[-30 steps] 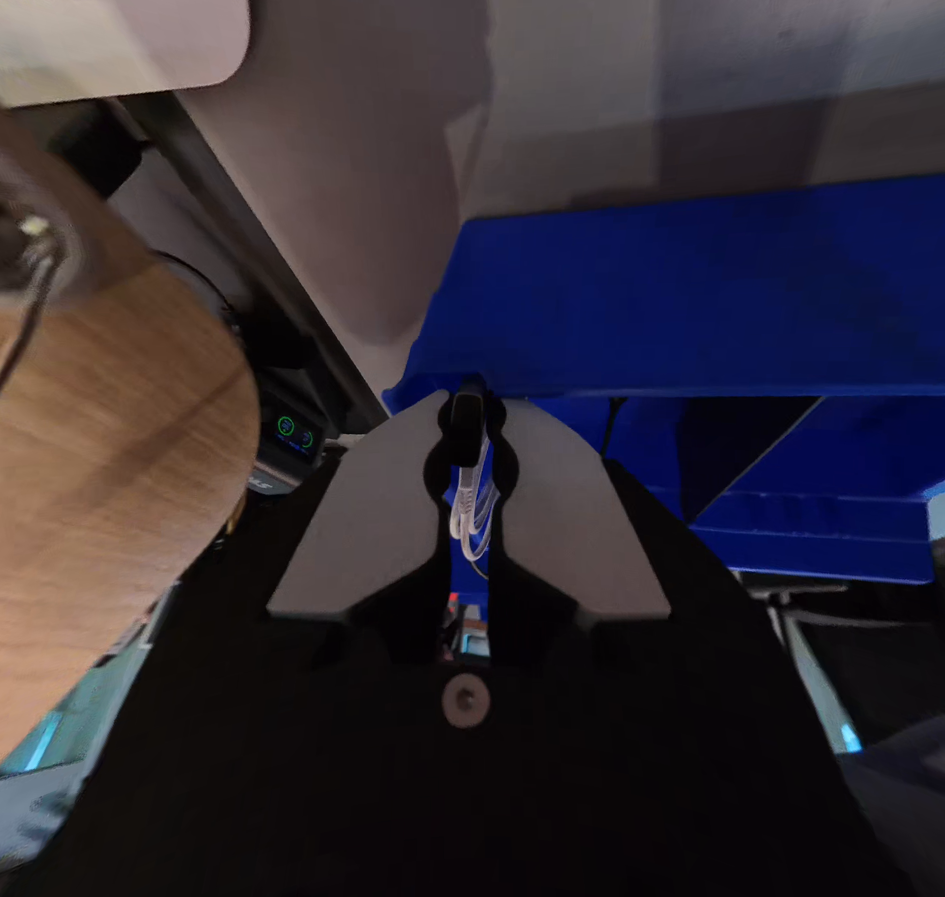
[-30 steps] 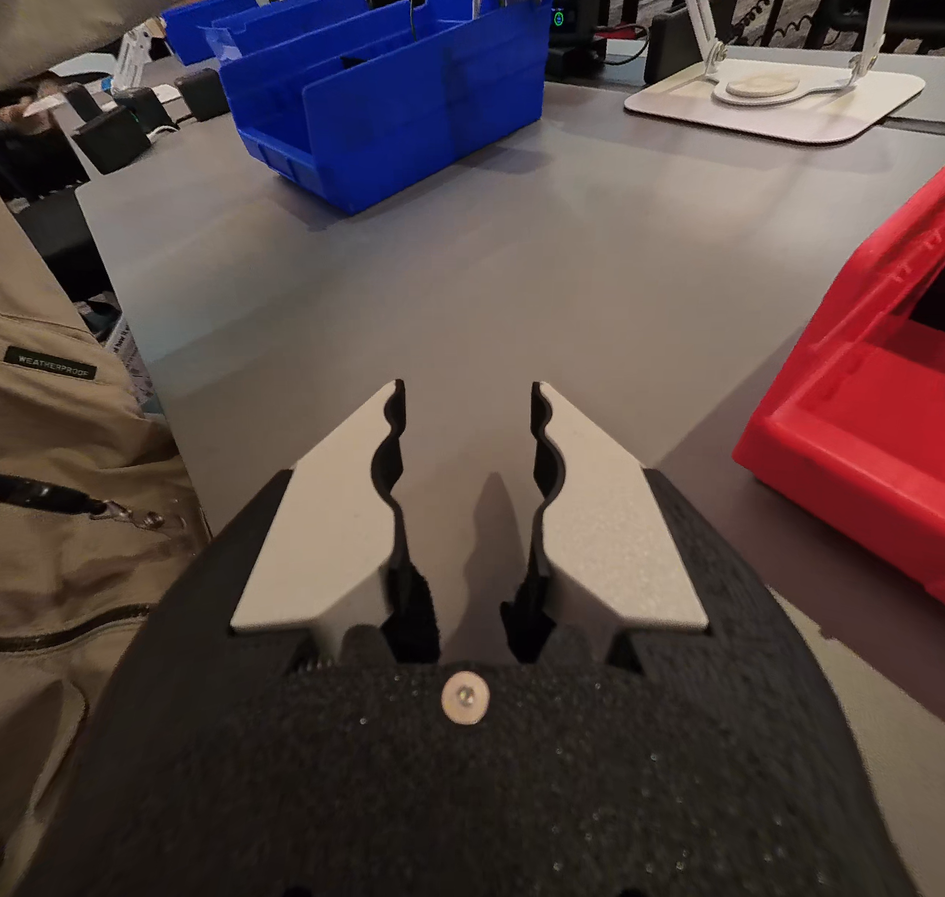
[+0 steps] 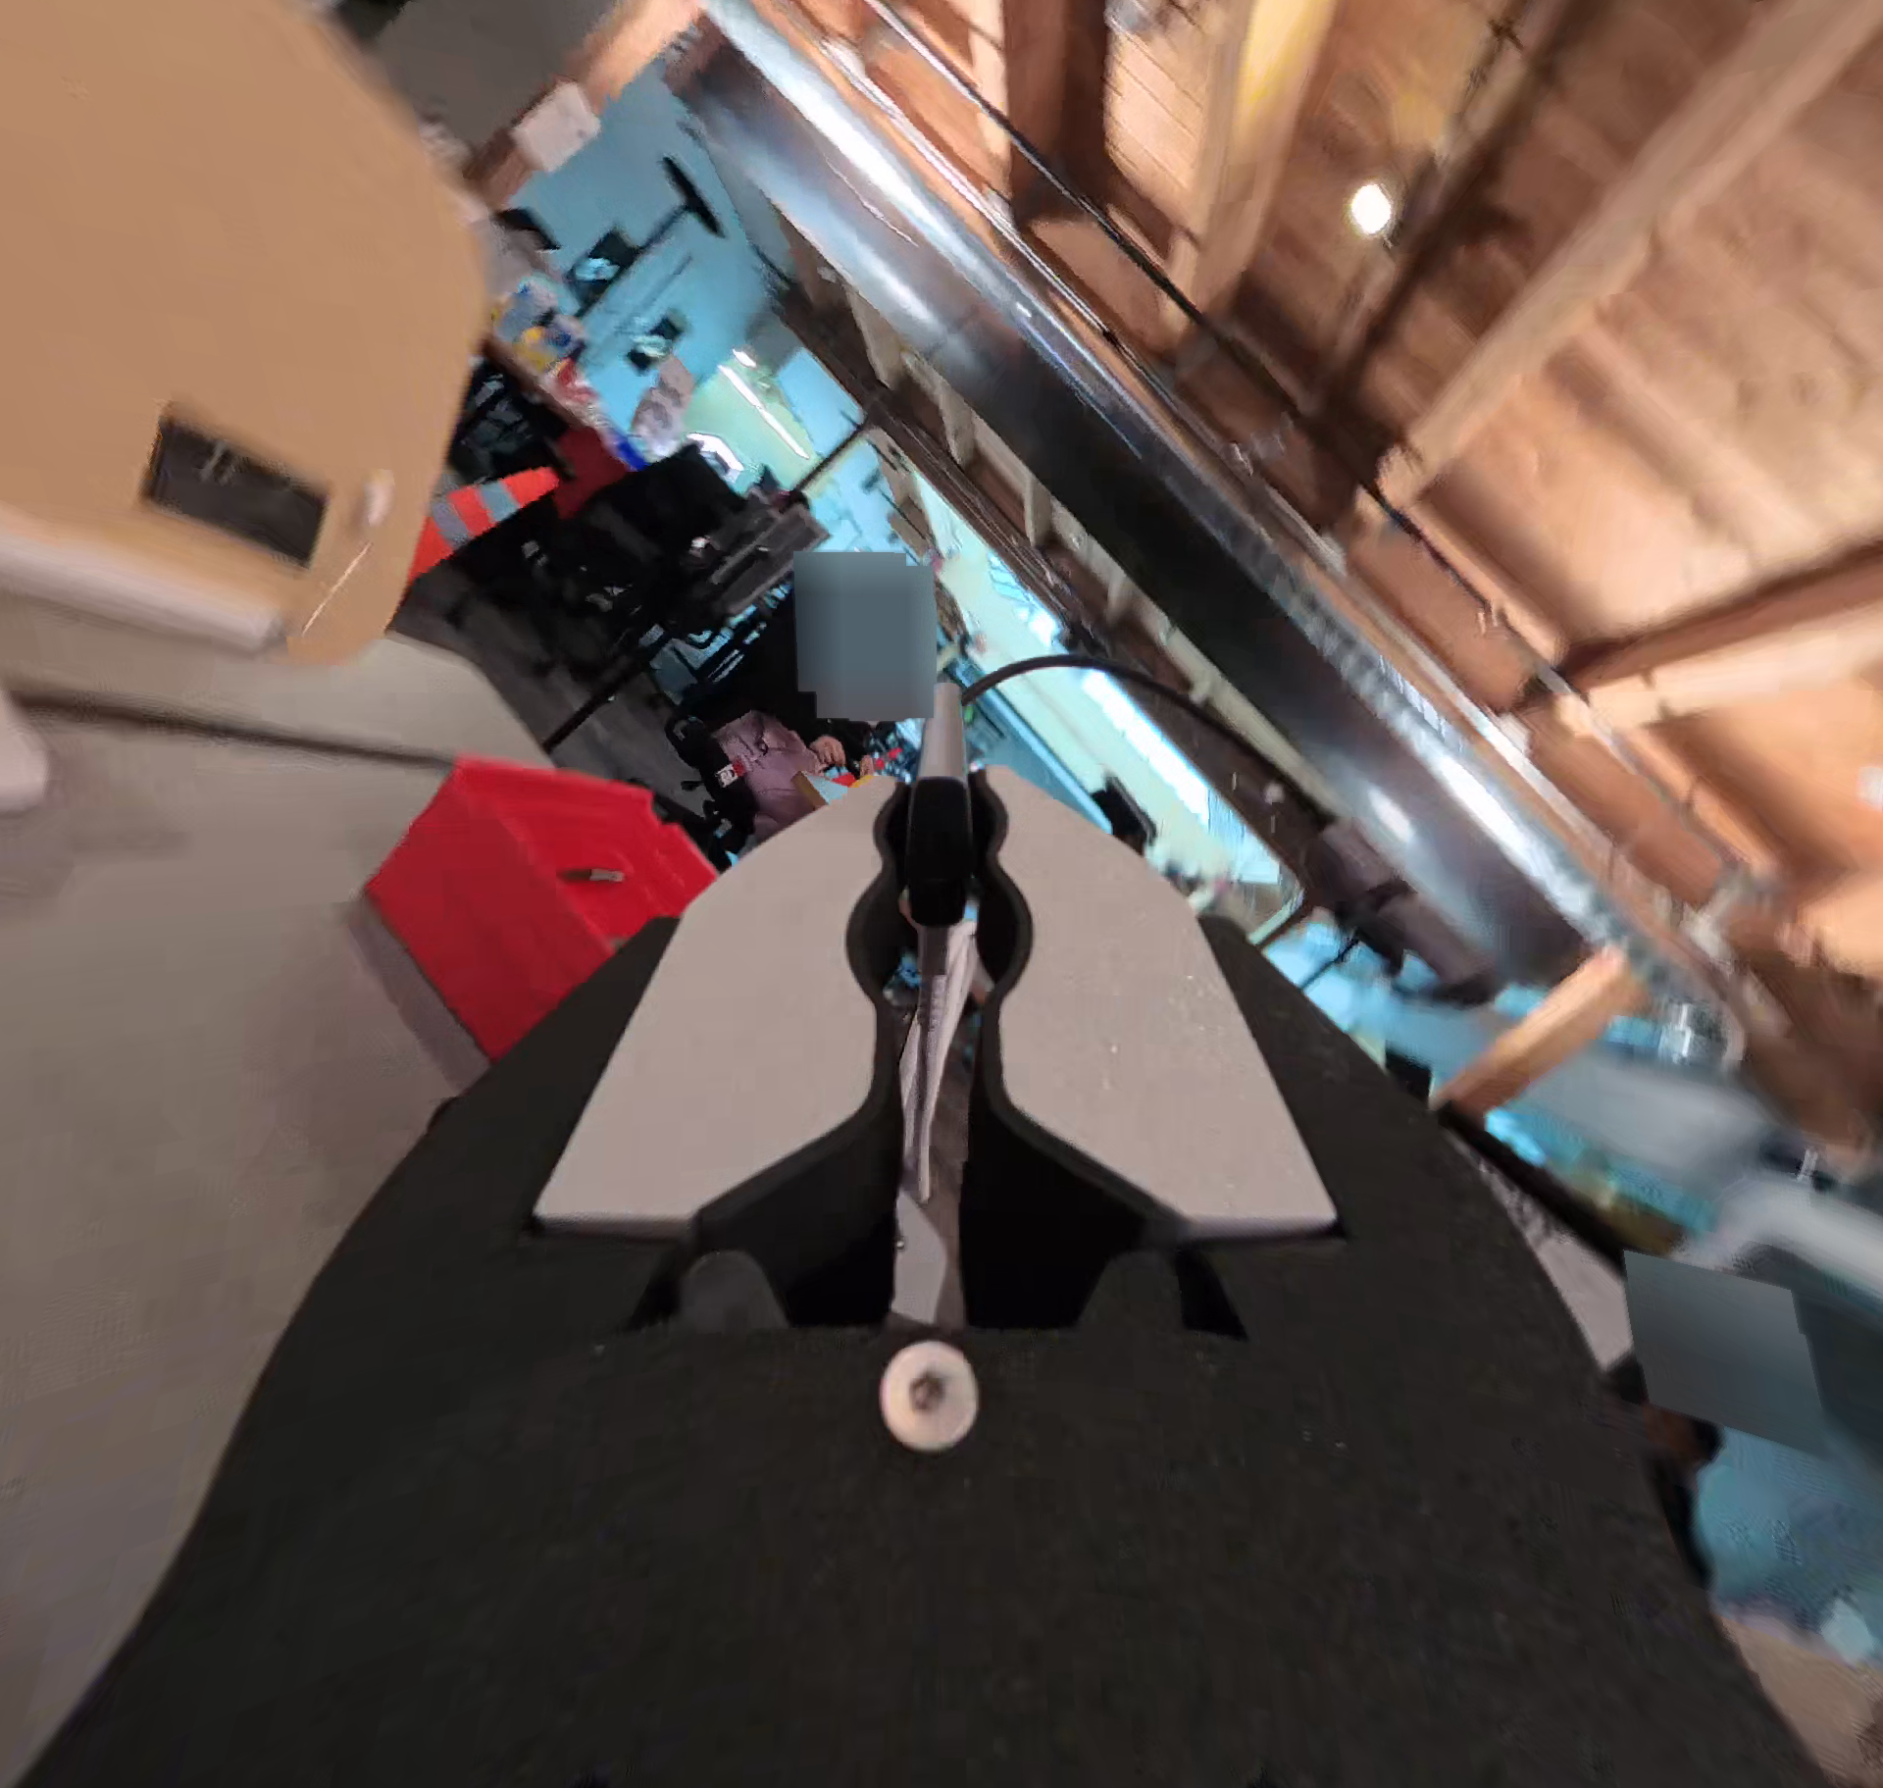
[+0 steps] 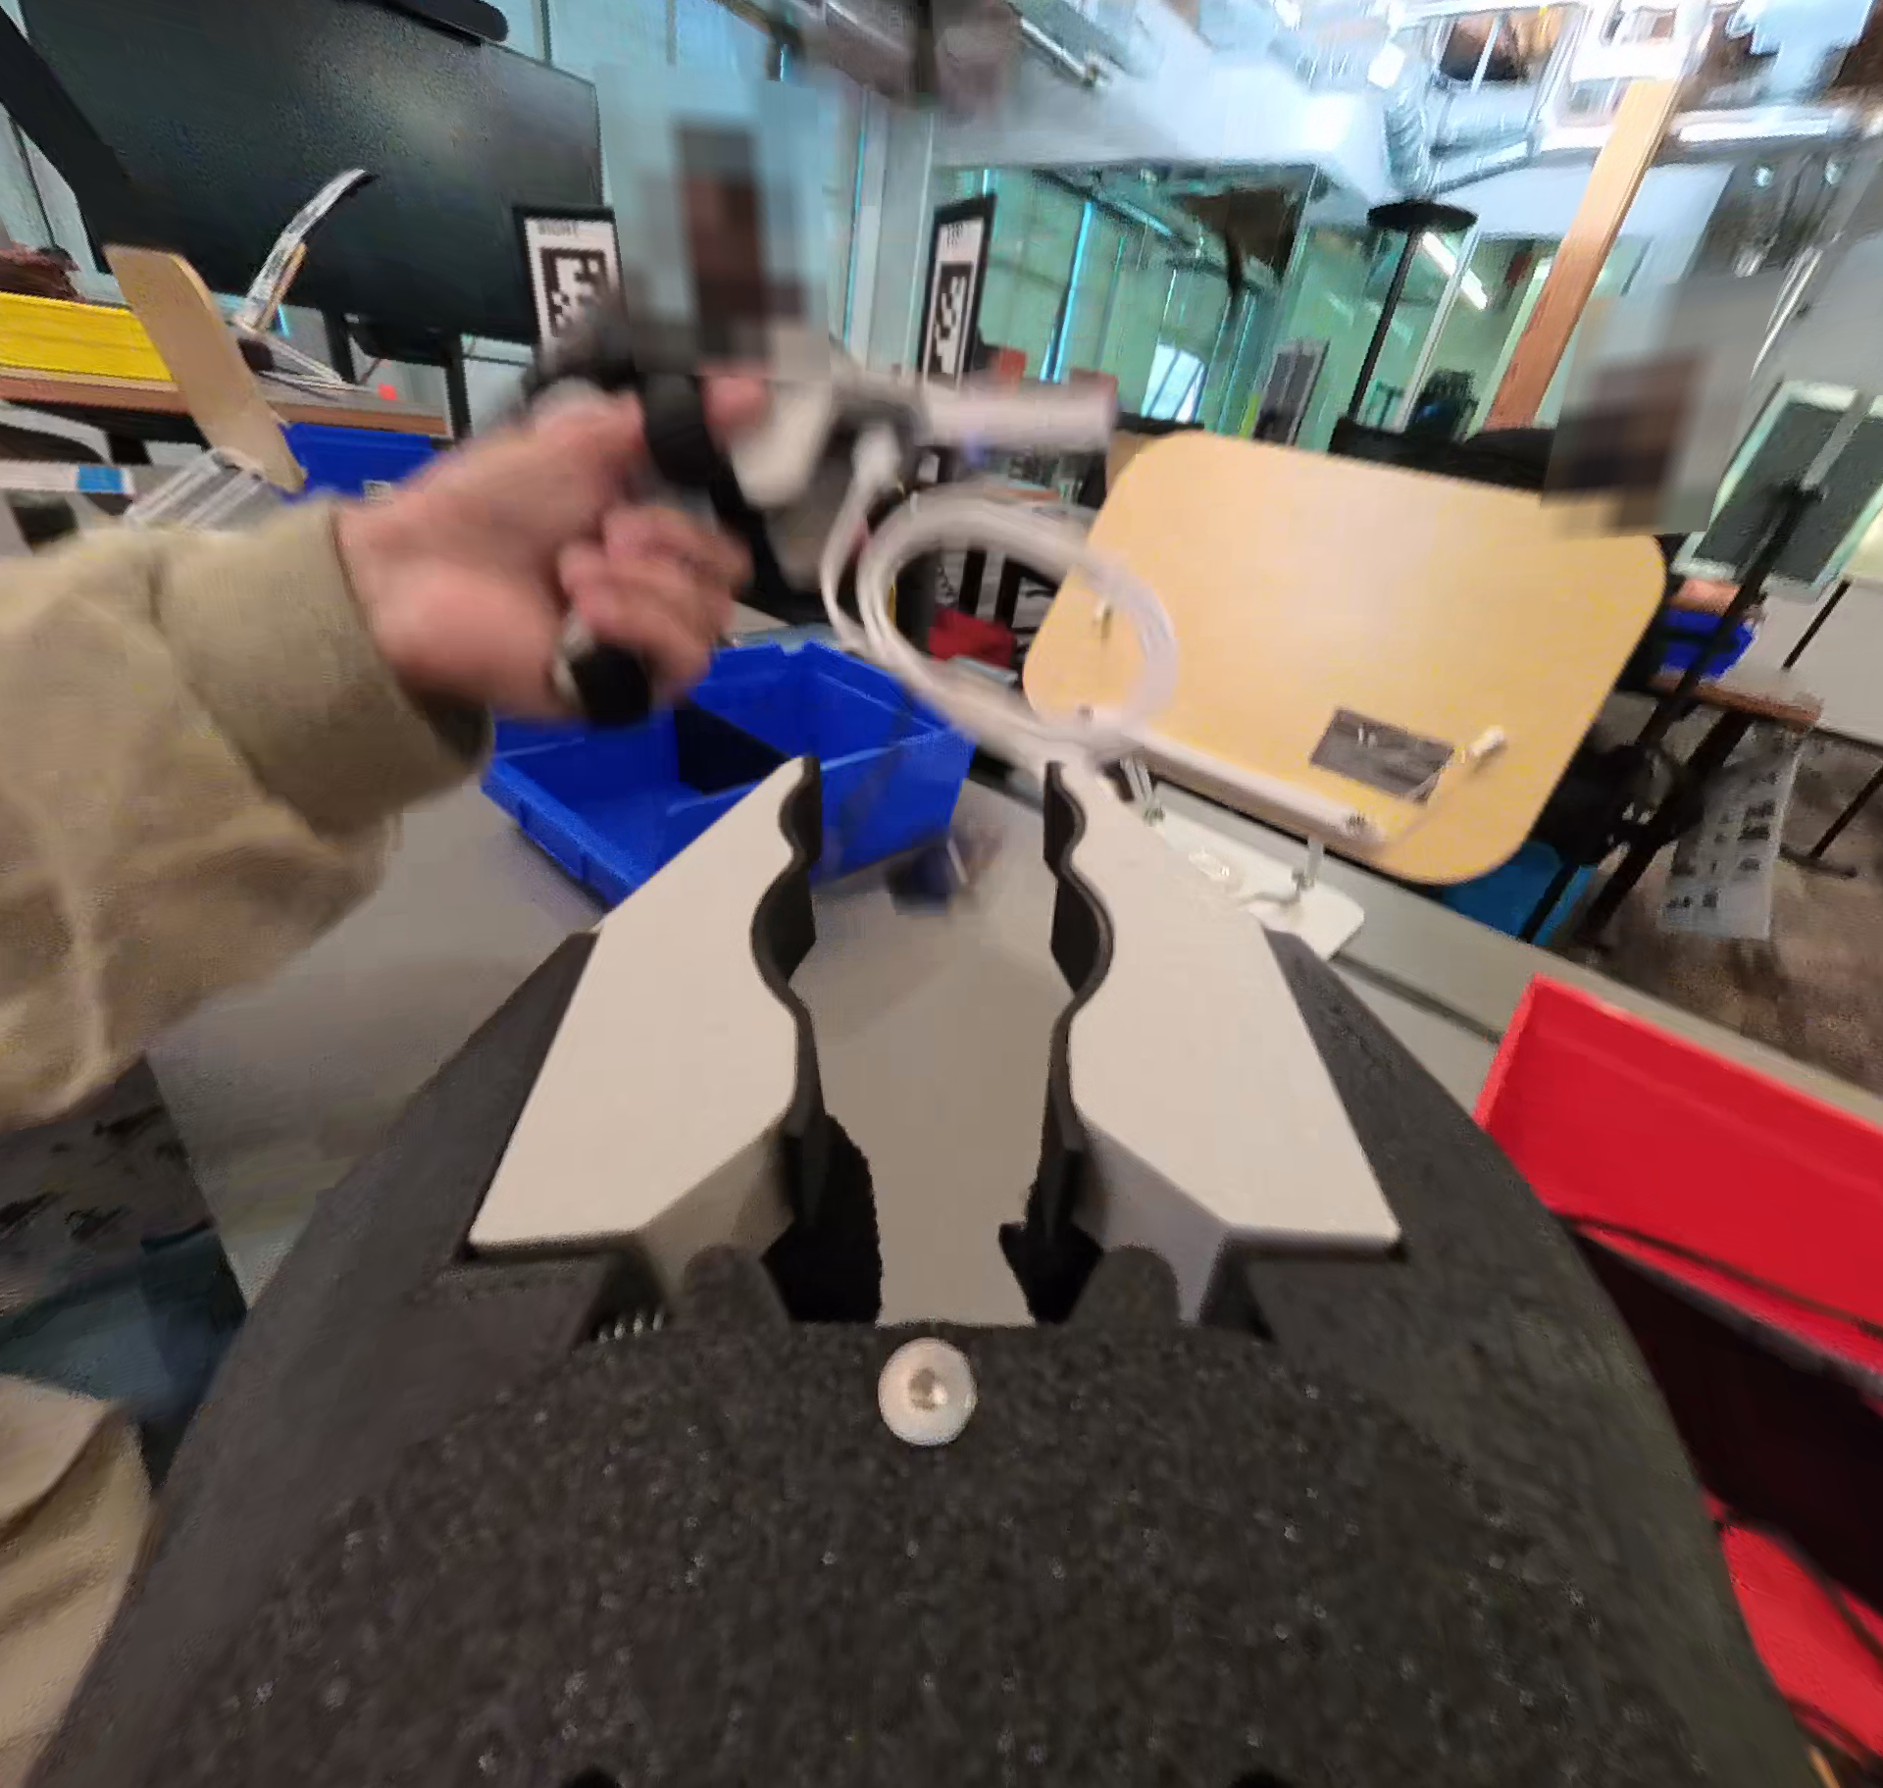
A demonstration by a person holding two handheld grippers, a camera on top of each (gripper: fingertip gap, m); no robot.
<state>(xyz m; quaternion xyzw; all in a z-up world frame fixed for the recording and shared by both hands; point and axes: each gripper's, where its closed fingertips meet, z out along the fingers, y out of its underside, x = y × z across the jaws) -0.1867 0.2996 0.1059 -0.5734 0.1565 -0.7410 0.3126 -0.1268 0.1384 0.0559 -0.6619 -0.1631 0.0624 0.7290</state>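
My left gripper (image 3: 939,802) is shut on a bundle of white cables (image 3: 932,1046), gripped at a black piece (image 3: 935,858) between the fingertips. A thin black cable (image 3: 1121,679) arcs away beyond the tips. In the right wrist view a hand (image 4: 530,557) holds this left gripper (image 4: 1019,411) in the air above the blue bin (image 4: 611,802), blurred. The white cable loop (image 4: 978,618) hangs beneath it. My right gripper (image 4: 929,791) is open and empty, low over the grey table (image 4: 917,1026), pointing at the blue bin.
A red bin (image 4: 1681,1128) stands at the right on the table; it also shows in the left wrist view (image 3: 520,883). A wooden board on a white stand (image 4: 1325,639) is behind the blue bin. A beige sleeve (image 4: 153,771) is at the left. Monitors and desks are behind.
The left gripper has risen out of the blue bin with the cable bundle and swung up into the air. The right gripper has tilted up and stays open.
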